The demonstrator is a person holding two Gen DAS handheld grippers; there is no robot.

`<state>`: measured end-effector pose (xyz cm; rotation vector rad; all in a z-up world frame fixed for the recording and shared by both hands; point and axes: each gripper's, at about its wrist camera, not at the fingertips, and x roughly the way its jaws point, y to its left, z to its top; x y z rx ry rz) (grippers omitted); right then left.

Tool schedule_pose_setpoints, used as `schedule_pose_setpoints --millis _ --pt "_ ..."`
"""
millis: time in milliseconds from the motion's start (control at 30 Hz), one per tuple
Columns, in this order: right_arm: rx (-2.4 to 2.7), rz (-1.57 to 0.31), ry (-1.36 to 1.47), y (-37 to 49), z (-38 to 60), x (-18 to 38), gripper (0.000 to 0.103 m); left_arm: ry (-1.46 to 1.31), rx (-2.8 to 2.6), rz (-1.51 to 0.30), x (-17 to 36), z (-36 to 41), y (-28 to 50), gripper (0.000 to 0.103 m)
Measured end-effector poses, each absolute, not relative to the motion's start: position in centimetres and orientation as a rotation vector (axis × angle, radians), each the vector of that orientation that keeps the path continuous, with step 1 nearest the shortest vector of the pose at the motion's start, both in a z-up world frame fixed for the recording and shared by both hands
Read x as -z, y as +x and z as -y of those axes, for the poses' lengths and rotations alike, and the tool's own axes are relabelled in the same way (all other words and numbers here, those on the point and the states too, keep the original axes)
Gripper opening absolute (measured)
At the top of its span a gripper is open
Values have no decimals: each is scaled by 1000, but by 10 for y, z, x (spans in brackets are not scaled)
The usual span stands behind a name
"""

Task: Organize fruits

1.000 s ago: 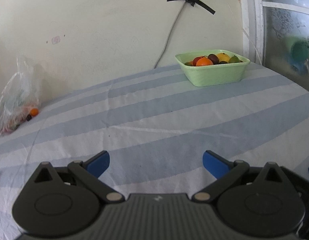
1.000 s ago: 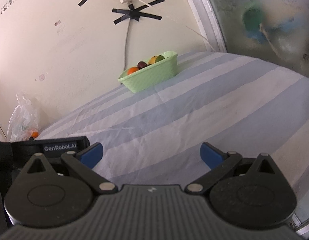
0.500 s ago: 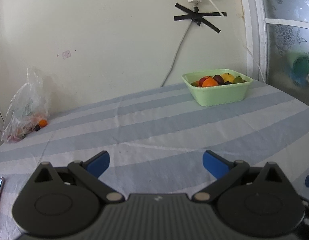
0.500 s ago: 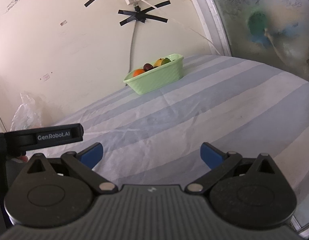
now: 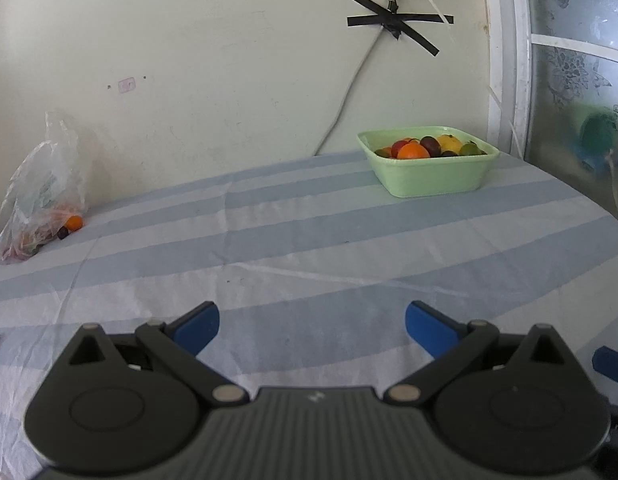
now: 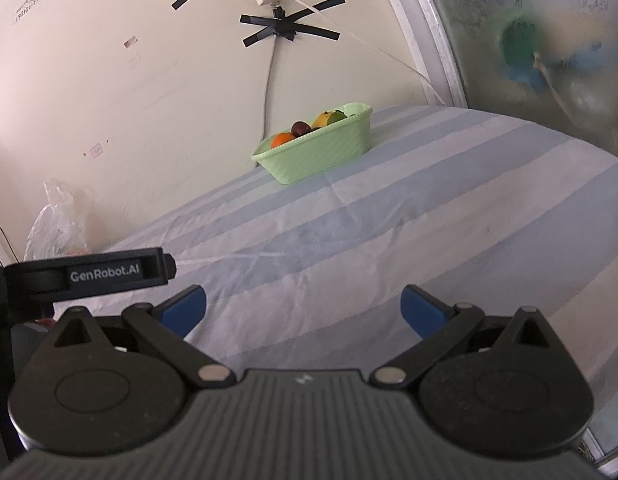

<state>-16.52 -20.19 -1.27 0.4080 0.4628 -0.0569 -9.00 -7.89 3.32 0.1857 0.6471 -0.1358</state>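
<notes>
while one green basket (image 5: 429,178) holds fruit, left gripper (image 5: 311,322) and right gripper (image 6: 303,306) gape wide, empty.

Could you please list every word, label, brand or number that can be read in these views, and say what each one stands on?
"GenRobot.AI": white lettering on the black body of the left gripper, seen from the right wrist view.
Sticker strip on the wall, upper left of the right wrist view: printed characters, too small to read.
Small logo mark on the right gripper housing: not legible as text.
</notes>
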Motion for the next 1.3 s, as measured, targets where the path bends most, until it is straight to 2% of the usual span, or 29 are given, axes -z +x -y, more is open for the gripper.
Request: schedule_pose_setpoints --millis 1300 --pt "51 -473 421 -163 203 15 103 187 69 -718 -29 72 -82 103"
